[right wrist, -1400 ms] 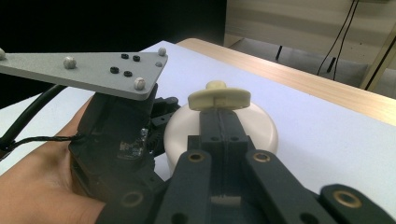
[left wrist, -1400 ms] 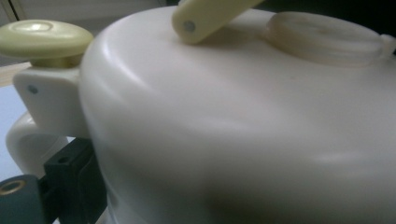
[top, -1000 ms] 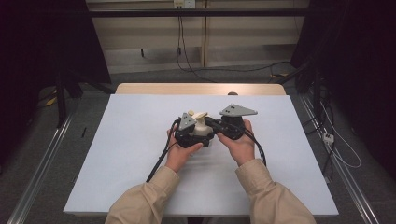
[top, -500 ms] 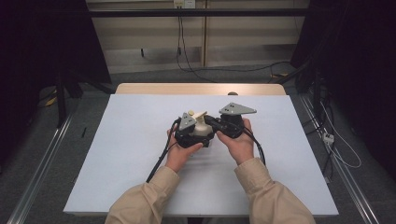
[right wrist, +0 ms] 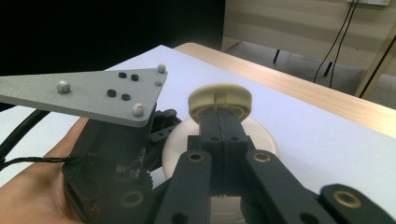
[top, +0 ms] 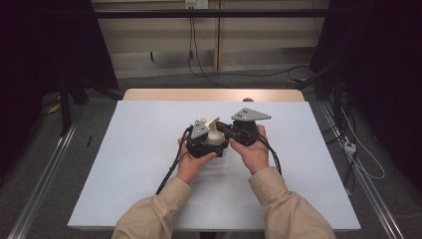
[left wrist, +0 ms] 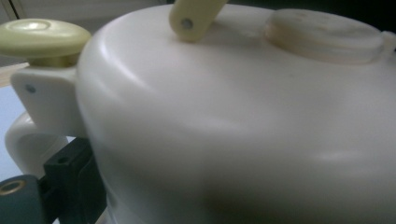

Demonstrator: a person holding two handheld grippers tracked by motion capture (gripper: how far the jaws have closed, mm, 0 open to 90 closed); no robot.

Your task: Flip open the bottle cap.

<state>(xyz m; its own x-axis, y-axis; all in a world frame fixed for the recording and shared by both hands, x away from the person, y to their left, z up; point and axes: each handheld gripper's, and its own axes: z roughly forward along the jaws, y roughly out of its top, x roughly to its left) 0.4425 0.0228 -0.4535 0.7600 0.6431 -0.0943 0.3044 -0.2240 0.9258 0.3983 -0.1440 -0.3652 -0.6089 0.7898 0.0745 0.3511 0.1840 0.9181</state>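
Lab recording station, not home or kitchen. My table (top: 149, 164): wooden top under plain pale sheet, wood strip bare along far edge. Black curtains (top: 45, 45) hang dark off both side edges. Metal floor rails (top: 42, 174) run alongside left and right edges. Loose cables (top: 199, 55) trail over grey floor past far edge, up to wall socket (top: 196, 4); power strip (top: 350, 146) lies off right edge. Bare pale wall panels behind.

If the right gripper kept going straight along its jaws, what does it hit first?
The round cream cap on top of the white container. The right gripper has its jaws shut with their tips right at the cap; whether they already touch it is unclear. Past it lies the left gripper.
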